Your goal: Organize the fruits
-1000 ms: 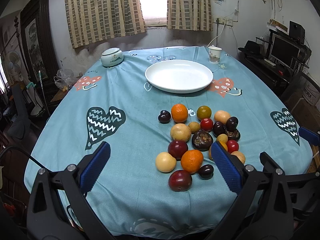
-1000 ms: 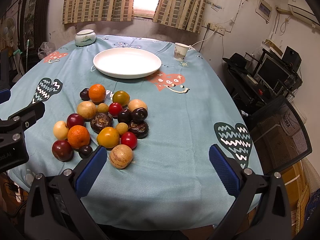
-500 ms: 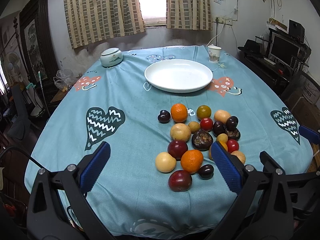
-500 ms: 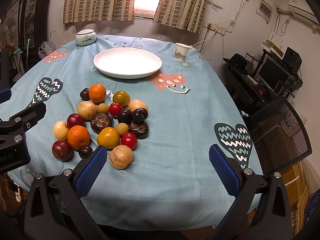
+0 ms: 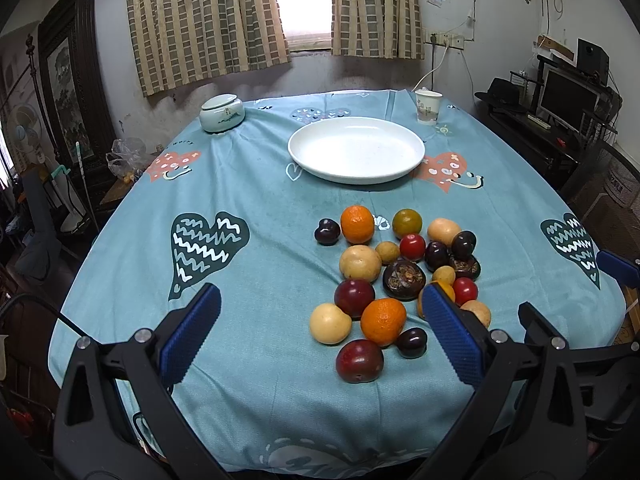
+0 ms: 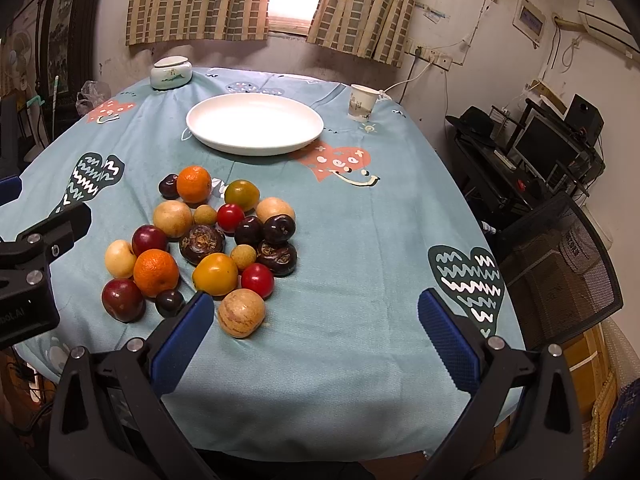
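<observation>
A cluster of small round fruits [image 5: 394,280], orange, dark red, pale yellow, near-black purple and brown, is lying on the near half of a round table covered by a teal cloth printed with hearts [image 5: 208,248]. Beyond the cluster, apart from it, a wide shallow white oval plate [image 5: 356,154] is sitting bare. A lidded pale green ceramic jar [image 5: 221,113] and a white paper cup [image 5: 427,107] are standing at the far edge.

The left gripper [image 5: 320,334] is being held over the near table edge with its blue-padded jaws spread wide, nothing between them; a dark red plum [image 5: 359,361] is lying closest ahead of it. The right gripper [image 6: 312,338] is likewise being held wide apart and empty, with a pale striped round fruit [image 6: 241,312] just beside its left pad.
</observation>
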Action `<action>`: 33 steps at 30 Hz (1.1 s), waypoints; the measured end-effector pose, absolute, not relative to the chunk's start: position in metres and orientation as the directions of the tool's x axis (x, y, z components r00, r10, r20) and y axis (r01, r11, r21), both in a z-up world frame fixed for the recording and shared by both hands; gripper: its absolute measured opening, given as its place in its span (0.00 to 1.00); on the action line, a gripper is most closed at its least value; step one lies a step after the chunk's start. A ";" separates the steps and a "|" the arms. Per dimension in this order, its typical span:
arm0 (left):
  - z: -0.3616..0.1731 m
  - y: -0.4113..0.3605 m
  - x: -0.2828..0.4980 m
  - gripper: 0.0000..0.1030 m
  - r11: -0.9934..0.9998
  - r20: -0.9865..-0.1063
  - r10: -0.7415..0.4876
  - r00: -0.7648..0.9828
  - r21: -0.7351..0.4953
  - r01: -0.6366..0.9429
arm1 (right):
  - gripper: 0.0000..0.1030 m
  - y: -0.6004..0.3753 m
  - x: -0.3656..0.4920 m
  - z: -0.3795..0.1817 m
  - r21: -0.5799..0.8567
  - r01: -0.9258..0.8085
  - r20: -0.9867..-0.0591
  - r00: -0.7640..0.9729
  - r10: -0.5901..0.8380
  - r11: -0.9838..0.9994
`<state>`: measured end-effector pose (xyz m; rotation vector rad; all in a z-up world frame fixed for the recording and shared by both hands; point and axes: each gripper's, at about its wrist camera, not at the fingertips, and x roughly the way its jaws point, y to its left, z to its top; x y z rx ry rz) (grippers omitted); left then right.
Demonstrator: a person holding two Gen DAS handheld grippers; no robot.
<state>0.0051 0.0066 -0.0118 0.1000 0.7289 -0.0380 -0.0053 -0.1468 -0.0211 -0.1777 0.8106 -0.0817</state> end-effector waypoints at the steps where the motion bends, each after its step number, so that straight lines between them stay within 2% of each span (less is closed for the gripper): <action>1: -0.012 0.007 0.005 0.98 0.995 -0.667 0.000 0.745 0.077 0.069 | 0.99 -0.147 -0.005 -0.021 -0.189 0.004 -0.713 0.687 -0.140 0.982; 5: -0.013 0.009 0.005 0.98 0.995 -0.669 0.006 0.743 0.079 0.063 | 0.99 -0.147 -0.005 -0.022 -0.190 0.002 -0.714 0.686 -0.140 0.982; 10: -0.023 0.019 -0.001 0.98 0.993 -0.682 0.037 0.730 0.109 0.051 | 0.99 -0.151 -0.011 -0.031 -0.178 -0.086 -0.709 0.702 -0.067 0.980; 14: -0.039 0.029 -0.002 0.98 0.994 -0.721 0.032 0.692 0.095 0.053 | 0.99 -0.154 -0.010 -0.043 -0.068 -0.173 -0.736 0.673 0.068 0.982; 17: -0.046 0.032 -0.003 0.98 0.994 -0.735 0.033 0.677 0.094 0.054 | 0.98 -0.148 -0.005 -0.053 -0.028 -0.208 -0.756 0.645 0.115 0.978; 19: -0.050 0.034 -0.001 0.98 0.994 -0.744 0.039 0.668 0.096 0.050 | 0.85 -0.141 0.002 -0.061 -0.027 -0.225 -0.768 0.629 0.124 0.974; 23: -0.057 0.039 0.002 0.98 0.994 -0.757 0.046 0.652 0.097 0.043 | 0.67 -0.139 0.021 -0.083 0.047 -0.233 -0.804 0.568 0.175 0.971; 25: -0.058 0.039 0.004 0.98 0.994 -0.759 0.044 0.649 0.096 0.045 | 0.38 -0.139 0.027 -0.090 0.071 -0.233 -0.811 0.553 0.193 0.970; 33: -0.071 0.039 0.012 0.98 0.993 -0.791 0.007 0.612 0.080 0.092 | 0.37 -0.150 0.017 -0.085 0.113 -0.229 -0.794 0.564 0.226 0.967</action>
